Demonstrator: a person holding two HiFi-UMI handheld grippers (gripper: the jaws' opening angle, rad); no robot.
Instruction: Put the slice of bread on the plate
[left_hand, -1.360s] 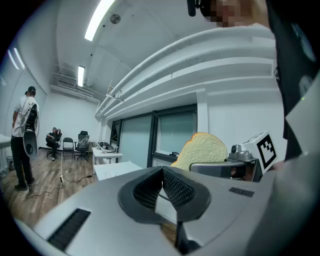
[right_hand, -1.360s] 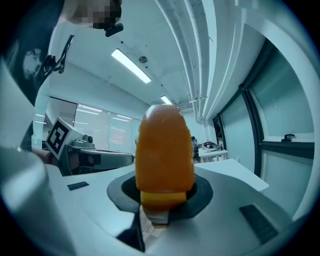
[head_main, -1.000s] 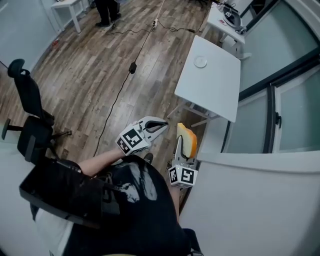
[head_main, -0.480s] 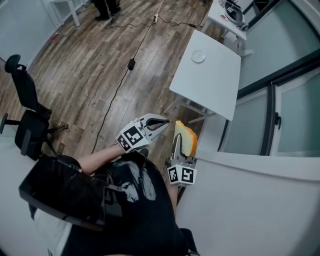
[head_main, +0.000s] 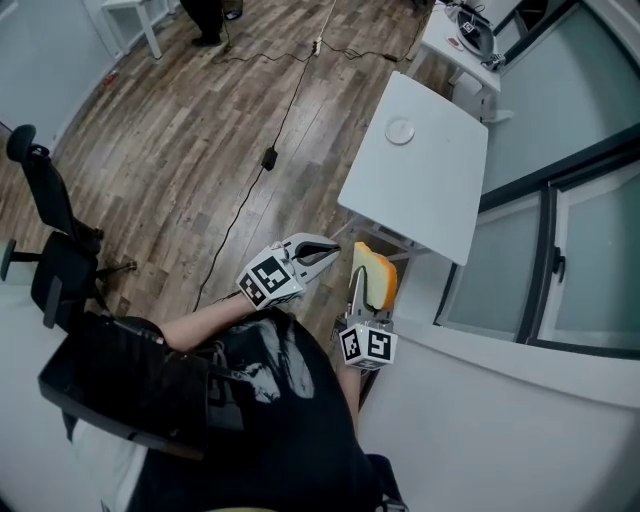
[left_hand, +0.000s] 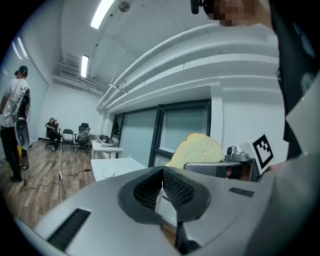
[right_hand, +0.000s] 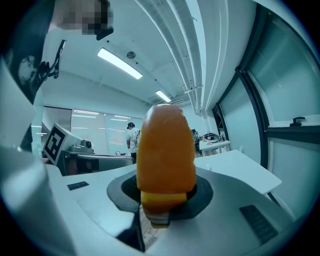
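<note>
My right gripper (head_main: 365, 285) is shut on a slice of bread (head_main: 374, 277) and holds it upright on its edge, above the near corner of a white table (head_main: 430, 180). In the right gripper view the bread (right_hand: 166, 155) fills the middle, clamped between the two dark pads. A small white plate (head_main: 400, 131) lies on the far part of that table. My left gripper (head_main: 322, 252) hovers just left of the bread, its jaws closed with nothing between them. From the left gripper view the bread (left_hand: 196, 150) shows at right and the plate (left_hand: 107, 174) is small on the table.
A black cable (head_main: 262, 150) runs across the wooden floor left of the table. An office chair (head_main: 50, 235) stands at far left. A glass partition (head_main: 560, 220) runs along the right. A second white desk (head_main: 465, 40) with gear lies beyond the table. A person (left_hand: 12, 125) stands far off.
Both grippers have moved forward toward the white table, and the bread has come along in the right gripper. The table's near corner now lies just ahead of the bread.
</note>
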